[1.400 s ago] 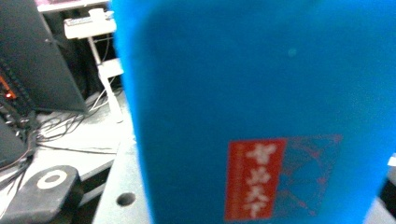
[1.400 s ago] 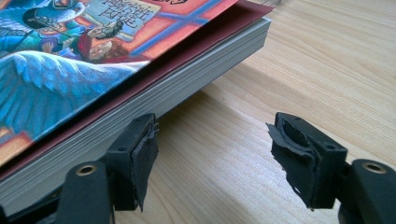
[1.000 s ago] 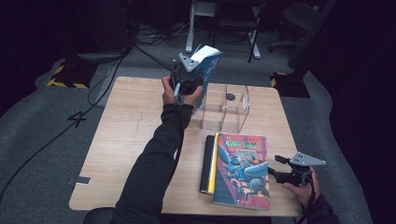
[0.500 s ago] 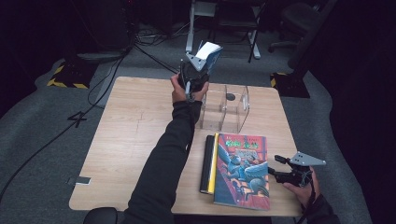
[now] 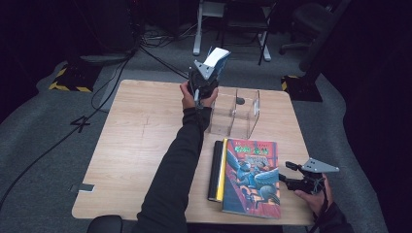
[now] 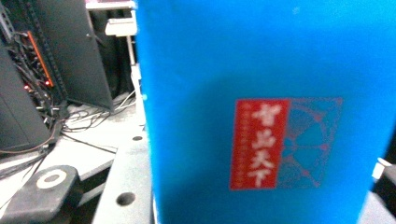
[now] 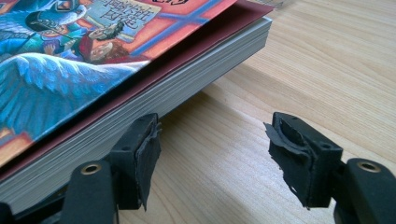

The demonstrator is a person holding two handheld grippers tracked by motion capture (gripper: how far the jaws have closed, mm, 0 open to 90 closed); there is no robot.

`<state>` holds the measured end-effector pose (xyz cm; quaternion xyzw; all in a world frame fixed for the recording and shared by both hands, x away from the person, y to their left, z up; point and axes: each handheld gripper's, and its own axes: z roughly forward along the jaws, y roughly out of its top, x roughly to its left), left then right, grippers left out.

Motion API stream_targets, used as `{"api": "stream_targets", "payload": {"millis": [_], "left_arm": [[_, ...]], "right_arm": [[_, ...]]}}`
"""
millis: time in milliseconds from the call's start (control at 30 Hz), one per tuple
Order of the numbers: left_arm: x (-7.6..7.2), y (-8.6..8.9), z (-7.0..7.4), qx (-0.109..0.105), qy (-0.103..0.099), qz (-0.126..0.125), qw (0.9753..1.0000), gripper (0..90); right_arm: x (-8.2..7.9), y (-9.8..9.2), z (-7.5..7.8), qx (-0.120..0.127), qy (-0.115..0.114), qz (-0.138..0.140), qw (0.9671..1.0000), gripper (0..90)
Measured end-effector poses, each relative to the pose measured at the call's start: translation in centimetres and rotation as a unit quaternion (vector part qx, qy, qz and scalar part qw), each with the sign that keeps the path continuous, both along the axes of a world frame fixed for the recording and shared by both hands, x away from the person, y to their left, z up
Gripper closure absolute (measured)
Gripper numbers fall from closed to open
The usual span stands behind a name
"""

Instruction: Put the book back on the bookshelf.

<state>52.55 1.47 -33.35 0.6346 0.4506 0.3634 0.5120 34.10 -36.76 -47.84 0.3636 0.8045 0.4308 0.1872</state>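
My left gripper (image 5: 206, 74) is raised over the table's far edge, shut on a blue book (image 5: 218, 58). In the left gripper view the book's blue cover (image 6: 261, 116) with a red label stands close in front and hides the jaws. A clear two-slot stand (image 5: 243, 114) sits just right of that hand. A colourful illustrated book (image 5: 252, 177) lies flat at the near right, beside a black book (image 5: 215, 170). My right gripper (image 5: 287, 175) rests open on the wood, its left finger (image 7: 140, 154) against the illustrated book's (image 7: 93, 60) page edge.
The wooden table (image 5: 136, 145) has wide bare room on its left half. A strip of tape (image 5: 83, 187) lies by the near left edge. Cables, chair legs and dark equipment (image 6: 37, 93) stand on the floor beyond the far edge.
My left gripper has lifted the blue book a little higher and carried it to the right, towards the clear stand. The right gripper has stayed put.
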Motion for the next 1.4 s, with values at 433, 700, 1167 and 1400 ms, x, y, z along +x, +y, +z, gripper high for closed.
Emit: {"api": "stream_targets", "payload": {"millis": [433, 700, 1167, 1400], "left_arm": [[-0.4, 1.1, -2.7, -0.008, 0.021, -0.031, 0.9993, 60.1], [-2.0, 2.0, -3.3, 0.018, 0.033, -0.047, 0.9982, 59.2], [-2.6, 4.2, -2.7, 0.036, 0.063, -0.092, 0.9931, 57.2], [-2.2, 4.6, -1.8, 0.06, 0.066, -0.093, 0.9916, 52.1]], "right_arm": [[0.0, 0.0, 0.0, -0.001, 0.0, 0.001, 1.0, 34.4], [0.0, 0.1, 0.0, -0.002, 0.0, 0.0, 1.0, 34.9], [0.0, 0.2, -0.2, -0.009, 0.005, 0.0, 0.9999, 34.9], [0.0, 0.1, -0.2, -0.01, 0.005, 0.001, 0.9999, 35.0]]}}
